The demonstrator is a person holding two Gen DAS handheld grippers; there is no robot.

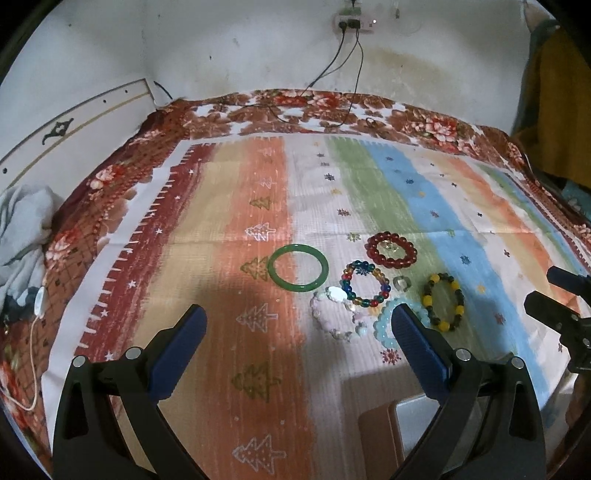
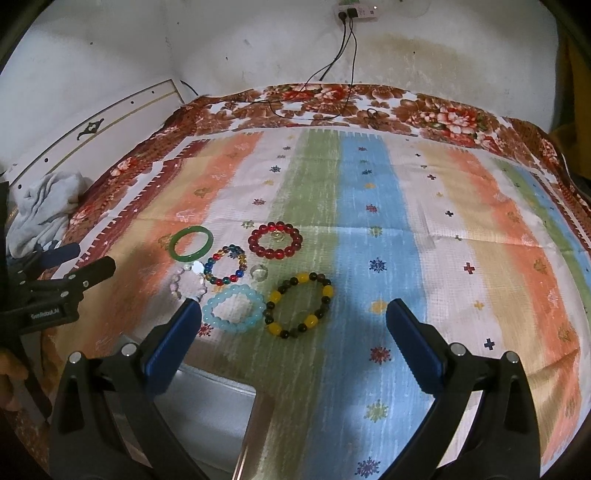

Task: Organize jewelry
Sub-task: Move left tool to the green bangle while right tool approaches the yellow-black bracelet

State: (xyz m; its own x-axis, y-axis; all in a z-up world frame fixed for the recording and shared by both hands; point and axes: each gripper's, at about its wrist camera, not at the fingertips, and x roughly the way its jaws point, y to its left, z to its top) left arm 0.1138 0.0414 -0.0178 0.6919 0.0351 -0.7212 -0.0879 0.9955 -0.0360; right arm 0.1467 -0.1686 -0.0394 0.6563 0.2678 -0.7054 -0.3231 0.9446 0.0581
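Plainly we hold both grippers, left [image 1: 299, 321] and right [image 2: 291, 314], spread and empty above the cloth [image 2: 461, 221], since the bracelets [image 2: 299, 306] lie clustered there, ungathered, near the box [image 2: 221, 417].

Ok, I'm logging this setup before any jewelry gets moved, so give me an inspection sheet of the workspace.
Surface: striped cloth over a floral blanket.
Job's things: green bangle, red bead bracelet, multicolour bracelet, pale pink bracelet, light blue bracelet, yellow-and-dark bracelet, small ring, all flat on the cloth; open box at the near edge.
Clutter: grey cloth bundled at left.
Grippers: left gripper and right gripper open, empty, above the cloth.
Cables: two black cables from a wall socket; white cord.
Surroundings: stained white wall.
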